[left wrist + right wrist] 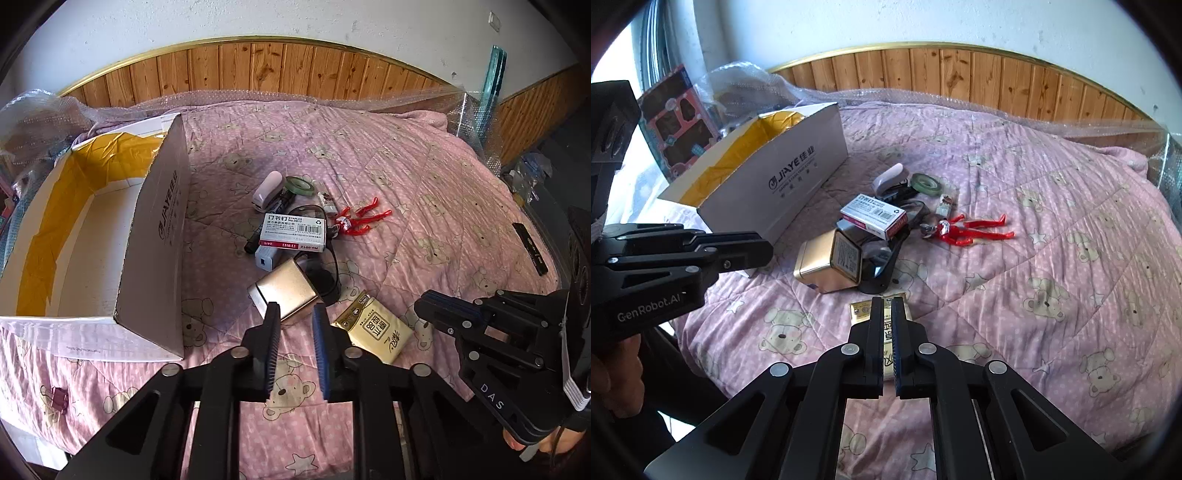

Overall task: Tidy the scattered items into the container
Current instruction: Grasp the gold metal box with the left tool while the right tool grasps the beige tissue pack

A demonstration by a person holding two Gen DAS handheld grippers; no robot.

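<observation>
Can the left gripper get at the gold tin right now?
Probably yes. The left gripper is open, its fingers just short of the gold tin, with nothing between them.

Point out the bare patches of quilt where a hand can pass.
Free: the wide quilt right of the red figure, and the strip between the cardboard box and the stapler. Crowded: around the staples box and gold tin.
</observation>
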